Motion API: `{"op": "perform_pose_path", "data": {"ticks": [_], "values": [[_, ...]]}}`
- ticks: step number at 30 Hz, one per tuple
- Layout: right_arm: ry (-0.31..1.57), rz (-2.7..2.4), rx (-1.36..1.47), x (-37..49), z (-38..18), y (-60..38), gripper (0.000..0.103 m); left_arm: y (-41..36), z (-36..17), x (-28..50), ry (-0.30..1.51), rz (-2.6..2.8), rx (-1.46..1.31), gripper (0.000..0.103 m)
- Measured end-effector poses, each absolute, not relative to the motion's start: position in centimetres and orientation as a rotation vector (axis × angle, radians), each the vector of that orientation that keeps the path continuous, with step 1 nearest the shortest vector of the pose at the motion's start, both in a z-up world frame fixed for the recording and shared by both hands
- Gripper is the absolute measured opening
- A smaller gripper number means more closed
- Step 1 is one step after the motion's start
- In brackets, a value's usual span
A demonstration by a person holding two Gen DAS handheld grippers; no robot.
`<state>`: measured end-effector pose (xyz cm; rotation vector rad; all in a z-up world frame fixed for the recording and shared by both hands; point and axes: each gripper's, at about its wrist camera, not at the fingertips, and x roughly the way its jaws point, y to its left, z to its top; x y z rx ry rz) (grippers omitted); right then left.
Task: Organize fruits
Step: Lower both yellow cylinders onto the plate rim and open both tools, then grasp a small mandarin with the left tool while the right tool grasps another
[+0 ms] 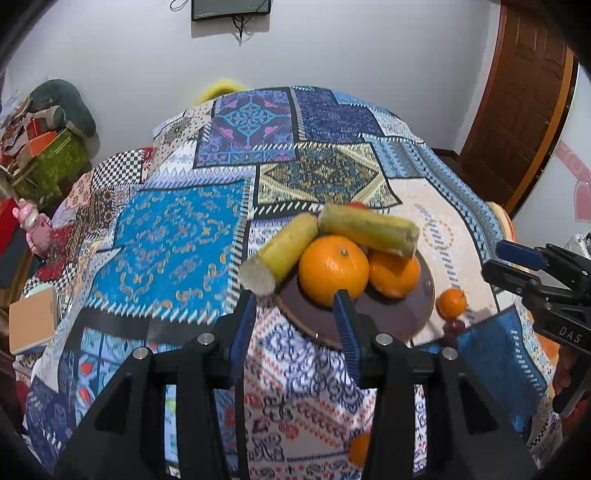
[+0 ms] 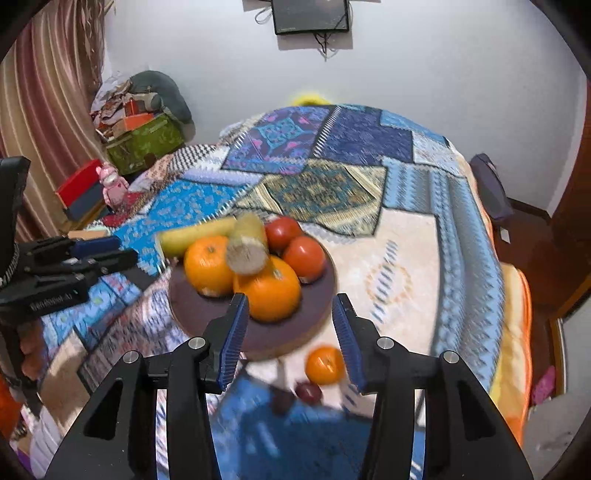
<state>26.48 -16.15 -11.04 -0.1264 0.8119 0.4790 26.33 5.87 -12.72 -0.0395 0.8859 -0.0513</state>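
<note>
A dark round plate (image 1: pixel 421 314) (image 2: pixel 192 306) on the patchwork cloth holds two oranges (image 1: pixel 333 270) (image 2: pixel 271 293), two yellow sugarcane-like sticks (image 1: pixel 367 229) (image 2: pixel 246 248) and two red tomatoes (image 2: pixel 304 258). A small tangerine (image 1: pixel 450 302) (image 2: pixel 325 364) and a dark red fruit (image 1: pixel 454 328) (image 2: pixel 308 392) lie on the cloth beside the plate. Another small orange (image 1: pixel 359 448) lies near my left gripper. My left gripper (image 1: pixel 295 325) is open and empty before the plate. My right gripper (image 2: pixel 291 339) is open and empty, above the plate's near edge and the tangerine.
The cloth-covered table (image 1: pixel 177 236) drops off at its edges. A pink toy (image 1: pixel 35 230), a book (image 1: pixel 33 319) and boxes (image 1: pixel 44 155) sit at the left. A wooden door (image 1: pixel 517 122) stands at the right. A screen (image 2: pixel 310 14) hangs on the wall.
</note>
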Motion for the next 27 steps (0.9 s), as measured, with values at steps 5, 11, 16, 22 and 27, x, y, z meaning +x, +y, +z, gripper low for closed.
{"op": "perform_pose_path", "data": {"ticks": [5, 11, 16, 22, 27], "values": [[0.88, 0.449, -0.107, 26.7, -13.5, -17.9, 0.044, 6.0, -14.1, 25.5, 0.918, -0.04, -0.067, 0.047], [0.935, 0.441, -0.094, 27.1, -15.9, -18.3, 0.044, 6.4, -16.1, 25.8, 0.963, -0.022, -0.09, 0.047], [0.963, 0.445, -0.088, 28.0, -17.4, -17.9, 0.044, 6.7, -17.4, 26.3, 0.987, -0.02, -0.11, 0.047], [1.007, 0.466, -0.077, 28.9, -18.8, -17.3, 0.044, 6.9, -18.4, 26.9, 1.008, -0.022, -0.123, 0.047], [1.005, 0.464, -0.077, 28.9, -18.8, -17.2, 0.036, 6.7, -18.7, 26.9, 1.014, -0.031, -0.124, 0.047]]}}
